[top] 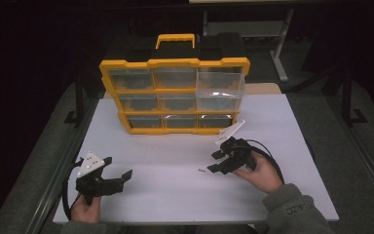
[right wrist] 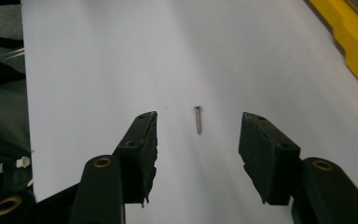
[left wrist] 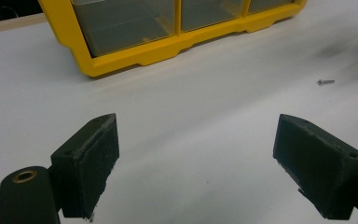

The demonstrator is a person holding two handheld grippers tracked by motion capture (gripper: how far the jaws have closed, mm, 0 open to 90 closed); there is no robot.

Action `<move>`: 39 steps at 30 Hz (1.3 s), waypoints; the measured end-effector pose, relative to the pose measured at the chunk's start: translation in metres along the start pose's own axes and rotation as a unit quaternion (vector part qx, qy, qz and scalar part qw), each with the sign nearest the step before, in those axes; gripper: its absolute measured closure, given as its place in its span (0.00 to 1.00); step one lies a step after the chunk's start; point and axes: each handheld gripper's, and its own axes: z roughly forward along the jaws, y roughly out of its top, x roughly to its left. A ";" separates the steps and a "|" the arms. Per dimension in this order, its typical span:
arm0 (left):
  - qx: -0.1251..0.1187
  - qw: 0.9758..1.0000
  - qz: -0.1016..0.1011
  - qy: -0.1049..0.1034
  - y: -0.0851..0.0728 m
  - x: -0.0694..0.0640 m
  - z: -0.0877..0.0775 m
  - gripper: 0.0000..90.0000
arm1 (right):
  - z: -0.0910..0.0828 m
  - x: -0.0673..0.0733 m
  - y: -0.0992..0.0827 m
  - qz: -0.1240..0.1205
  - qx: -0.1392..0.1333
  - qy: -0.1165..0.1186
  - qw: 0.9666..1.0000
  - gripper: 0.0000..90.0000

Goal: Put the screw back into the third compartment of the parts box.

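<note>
A screw [top: 201, 170] lies on the table [top: 282, 146] before the drawer organiser [top: 174, 95], just left of the right gripper [top: 215, 161]

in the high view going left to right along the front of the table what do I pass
left gripper → small screw → right gripper, jaws open toward the screw, with the person's hand behind it.

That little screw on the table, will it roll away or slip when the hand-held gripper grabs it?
The screw lies flat on the smooth white table, so a nudge could roll it, probably in a curve because of its head. It looks thin and metal: stiff, light, likely slippery. The right hand-held gripper has wide pads, so it may slip out.
</note>
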 end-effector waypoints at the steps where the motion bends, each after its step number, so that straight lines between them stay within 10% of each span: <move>1: -0.002 1.000 0.000 0.000 0.000 0.000 0.000 0.15 | 0.004 0.000 0.001 0.000 0.002 0.002 1.000 0.53; 23: 0.001 1.000 0.003 -0.002 0.000 0.001 0.000 0.15 | 0.065 -0.007 0.007 -0.018 0.054 0.007 0.998 0.79; 30: 0.000 1.000 0.003 -0.002 0.000 0.000 0.000 0.15 | 0.066 -0.003 0.008 -0.040 0.058 -0.021 0.997 0.94; 39: 0.000 1.000 0.000 -0.002 0.001 0.000 0.000 0.15 | 0.065 -0.007 0.008 -0.023 0.058 -0.001 0.998 0.97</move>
